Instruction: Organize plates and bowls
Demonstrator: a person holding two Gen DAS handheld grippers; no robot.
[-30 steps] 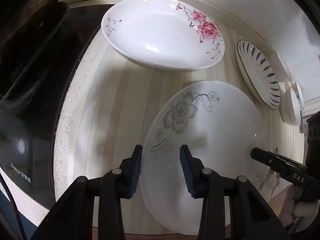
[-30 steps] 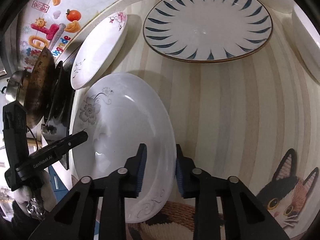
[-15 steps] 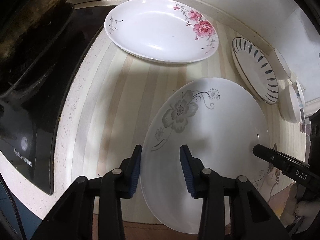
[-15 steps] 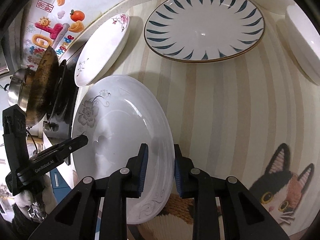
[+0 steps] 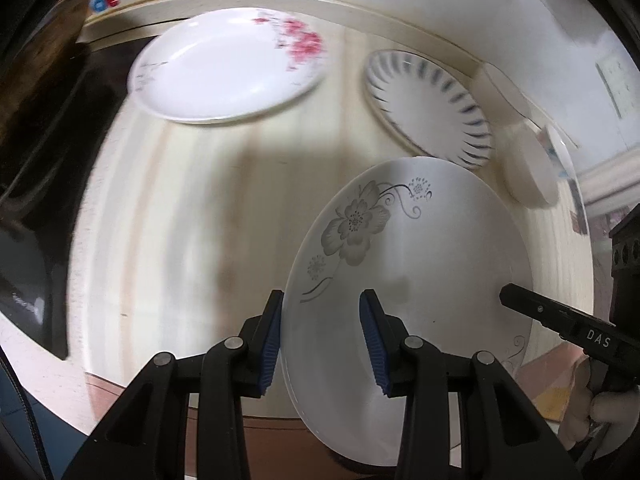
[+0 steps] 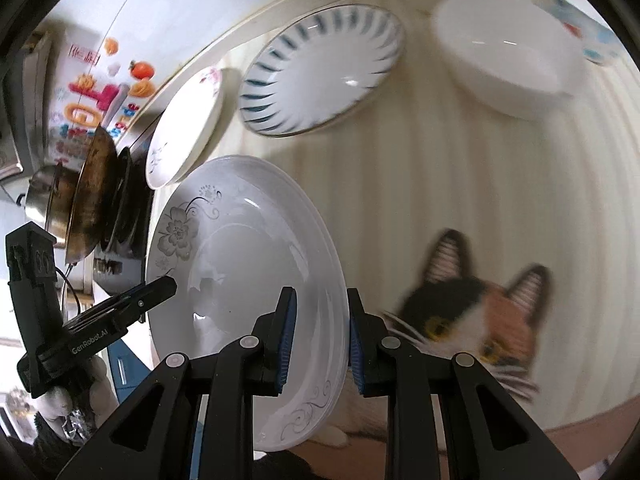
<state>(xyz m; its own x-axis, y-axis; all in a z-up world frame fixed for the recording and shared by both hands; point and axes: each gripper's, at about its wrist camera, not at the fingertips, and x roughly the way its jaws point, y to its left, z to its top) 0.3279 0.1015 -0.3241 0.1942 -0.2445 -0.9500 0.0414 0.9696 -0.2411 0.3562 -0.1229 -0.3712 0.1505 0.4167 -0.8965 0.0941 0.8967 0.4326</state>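
Note:
A white plate with a grey flower [image 5: 416, 280] is held tilted above the counter by both grippers. My left gripper [image 5: 322, 340] is shut on its left rim. My right gripper [image 6: 320, 340] is shut on its right rim; the grey-flower plate [image 6: 240, 264] fills the left of that view. A pink-flower plate [image 5: 228, 68] lies at the back left. A blue-striped plate [image 5: 428, 108] lies at the back right, also in the right wrist view [image 6: 324, 68]. A white bowl [image 6: 508, 48] sits further right.
A stove with a dark pan [image 6: 92, 192] and a steel pot [image 6: 44, 196] stands at the left. A cat-print mat [image 6: 480, 312] covers the counter's front right. A second white bowl [image 5: 528, 172] sits by the striped plate, near the wall.
Both grippers have lifted the grey-flower plate off the counter and carried it up and toward the right. The plate tilts more steeply now.

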